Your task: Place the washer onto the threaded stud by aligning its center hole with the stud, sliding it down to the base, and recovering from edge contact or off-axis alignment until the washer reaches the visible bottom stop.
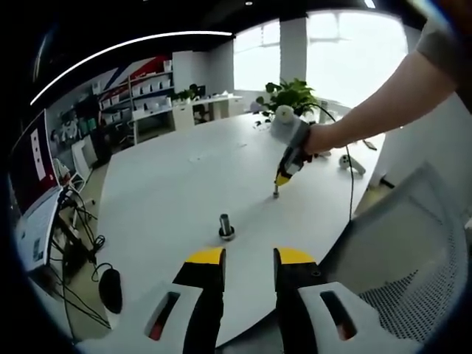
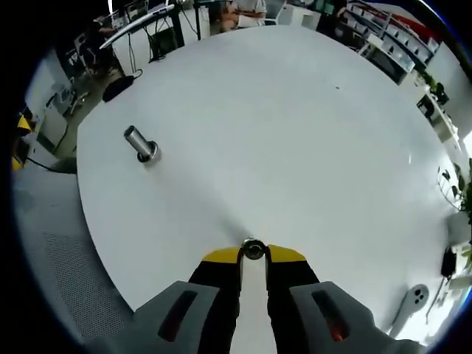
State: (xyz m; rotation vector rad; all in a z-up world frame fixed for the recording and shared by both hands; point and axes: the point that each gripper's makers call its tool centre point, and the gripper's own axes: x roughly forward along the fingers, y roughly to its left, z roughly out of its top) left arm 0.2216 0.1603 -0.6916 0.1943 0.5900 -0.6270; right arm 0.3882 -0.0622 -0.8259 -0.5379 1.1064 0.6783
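right gripper clamped on washer | left gripper jaws apart, idle | carry washer left to stud, level, hole centred

bare table, stud standing alone

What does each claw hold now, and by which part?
The right claw pinches the washer by its rim, at the fingertips. The left claw is open and holds nothing; the stud stands ahead of it.
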